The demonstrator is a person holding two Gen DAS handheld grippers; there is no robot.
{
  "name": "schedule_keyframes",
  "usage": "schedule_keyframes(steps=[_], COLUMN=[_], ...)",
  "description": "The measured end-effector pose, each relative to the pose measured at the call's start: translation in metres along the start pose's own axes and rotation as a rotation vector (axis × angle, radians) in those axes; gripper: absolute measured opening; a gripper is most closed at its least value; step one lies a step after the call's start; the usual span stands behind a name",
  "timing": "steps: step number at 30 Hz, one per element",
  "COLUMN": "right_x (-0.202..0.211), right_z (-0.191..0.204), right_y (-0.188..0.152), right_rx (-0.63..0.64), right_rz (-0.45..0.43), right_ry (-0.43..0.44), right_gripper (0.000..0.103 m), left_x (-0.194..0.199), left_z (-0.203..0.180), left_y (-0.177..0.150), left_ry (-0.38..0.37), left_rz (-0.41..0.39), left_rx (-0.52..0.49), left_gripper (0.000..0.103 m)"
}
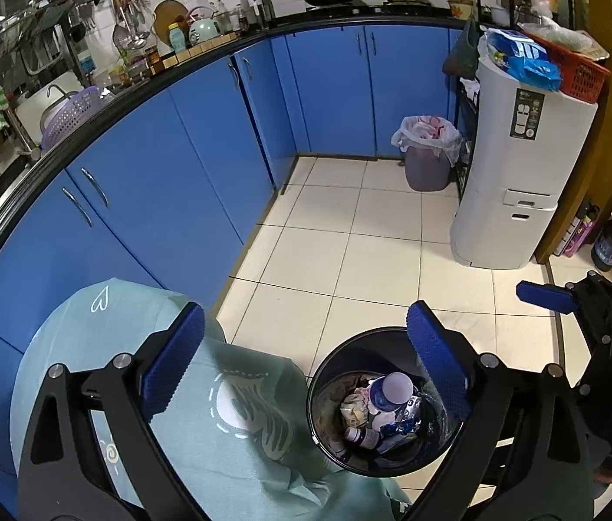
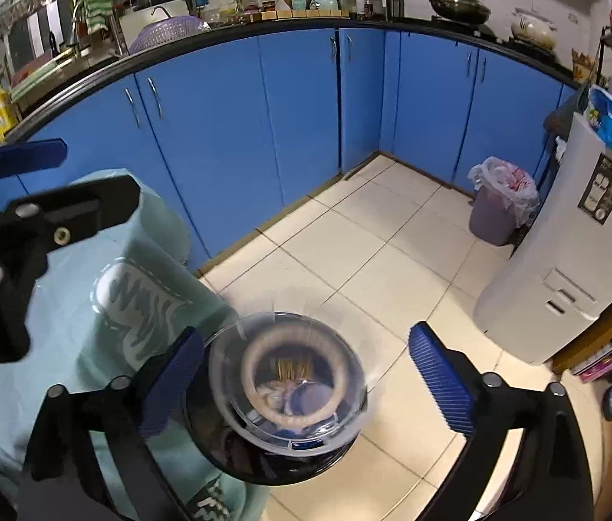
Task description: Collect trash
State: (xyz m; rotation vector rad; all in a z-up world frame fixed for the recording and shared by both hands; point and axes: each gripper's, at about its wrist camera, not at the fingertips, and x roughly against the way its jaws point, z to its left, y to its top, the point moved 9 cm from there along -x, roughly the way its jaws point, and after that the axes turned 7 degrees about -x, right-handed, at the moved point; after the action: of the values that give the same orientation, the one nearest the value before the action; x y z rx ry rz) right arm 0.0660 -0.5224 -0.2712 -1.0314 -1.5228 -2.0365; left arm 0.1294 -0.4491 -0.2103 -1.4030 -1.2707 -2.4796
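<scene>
A round black trash bin [image 1: 317,390] stands on the floor beside a teal-covered table. It holds a white-capped bottle [image 1: 393,388], wrappers and a small dark bottle. My left gripper [image 1: 306,317] hangs open above it with nothing between its pads. In the right wrist view a clear plastic bowl [image 2: 288,390], blurred, sits over the bin's mouth [image 2: 280,473] between the pads of my right gripper [image 2: 306,334]. The bowl lies close to the left pad and well clear of the right pad [image 2: 440,382], so this gripper is open. One right-gripper finger [image 1: 544,297] shows in the left wrist view.
Blue cabinet doors [image 1: 176,165] curve along the left and back. A purple bin with a white liner [image 1: 427,152] stands in the far corner beside a tall white appliance [image 1: 518,165]. The teal cloth [image 1: 89,347] hangs at the lower left. Cream floor tiles [image 1: 349,239] spread between them.
</scene>
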Motion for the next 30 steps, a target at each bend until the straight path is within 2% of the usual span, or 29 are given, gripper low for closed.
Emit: schedule_keyframes(steps=[12,30], right_x=[0.002,0.004], right_z=[0.005,0.003], right_y=[0.008,0.008], right_rx=[-0.025,-0.024], right_rz=[-0.02,-0.015], right_ry=[0.002,-0.009], right_gripper=[0.096,0.096], left_x=[0.003,0.011], left_z=[0.018,0.014], left_y=[-0.008,-0.01], left_ry=[-0.011,-0.029], left_rz=[0.01,0.003], left_rx=[0.057,0.035], left_gripper=[0.099,0.099])
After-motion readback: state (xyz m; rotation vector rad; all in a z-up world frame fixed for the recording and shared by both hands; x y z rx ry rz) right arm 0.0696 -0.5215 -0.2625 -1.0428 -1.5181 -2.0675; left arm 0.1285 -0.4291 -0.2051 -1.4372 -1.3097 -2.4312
